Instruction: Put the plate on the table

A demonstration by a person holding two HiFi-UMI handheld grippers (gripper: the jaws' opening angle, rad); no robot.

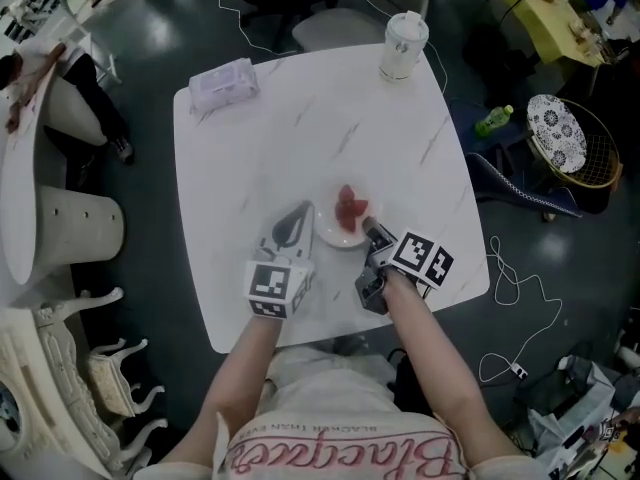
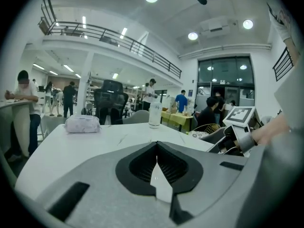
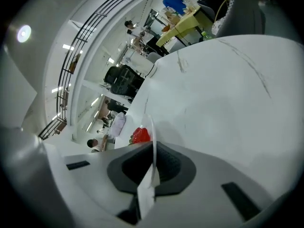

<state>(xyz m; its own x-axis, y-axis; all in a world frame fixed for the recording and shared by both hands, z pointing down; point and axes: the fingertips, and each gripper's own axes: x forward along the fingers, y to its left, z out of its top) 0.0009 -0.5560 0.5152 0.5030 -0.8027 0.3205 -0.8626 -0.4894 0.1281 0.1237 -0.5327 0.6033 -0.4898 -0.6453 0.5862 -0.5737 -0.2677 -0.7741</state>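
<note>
A small white plate (image 1: 338, 236) carrying red fruit pieces (image 1: 350, 208) is at the near middle of the white marble table (image 1: 300, 128). My right gripper (image 1: 369, 231) is shut on the plate's right rim. In the right gripper view the rim (image 3: 151, 129) runs edge-on between the jaws, with the red fruit (image 3: 141, 135) just beyond. I cannot tell whether the plate touches the tabletop. My left gripper (image 1: 297, 216) lies just left of the plate, shut and empty. The left gripper view shows its jaws (image 2: 156, 161) pressed together and the right gripper's marker cube (image 2: 240, 115) at the right.
A wrapped tissue pack (image 1: 224, 85) lies at the table's far left and a lidded white cup (image 1: 403, 45) stands at the far right corner. A grey chair (image 1: 360, 3) is behind the table. White chairs (image 1: 80, 368) crowd the left side, and cables run over the floor at right.
</note>
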